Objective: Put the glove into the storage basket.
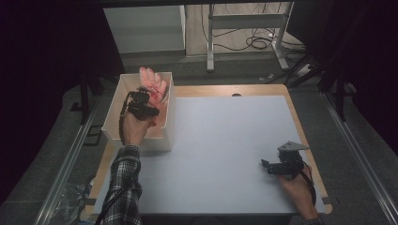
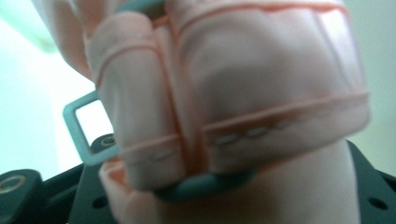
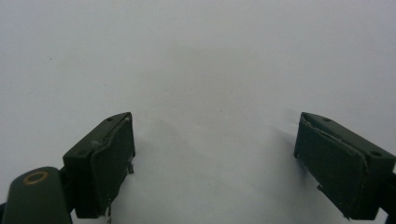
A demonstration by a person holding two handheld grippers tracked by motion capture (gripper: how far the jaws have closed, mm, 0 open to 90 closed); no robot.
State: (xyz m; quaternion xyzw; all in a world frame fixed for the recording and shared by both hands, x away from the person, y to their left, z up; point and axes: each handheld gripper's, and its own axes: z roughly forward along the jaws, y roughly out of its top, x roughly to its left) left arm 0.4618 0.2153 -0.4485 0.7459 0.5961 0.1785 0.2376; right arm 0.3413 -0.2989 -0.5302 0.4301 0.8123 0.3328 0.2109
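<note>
White bin (image 1: 141, 136), pink glove (image 1: 152, 84) in left gripper (image 1: 143, 105)

My left tool (image 1: 149, 101) is extended forward, jaws clamped on a pink object (image 2: 224, 93). My right tool (image 1: 277, 166) rests low near me, jaws spread wide apart.

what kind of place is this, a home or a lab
Probably a lab or recording studio, not a home: dark curtains surround the table, cables trail over the floor by a metal frame, and a person works with a hand-held gripper.
</note>
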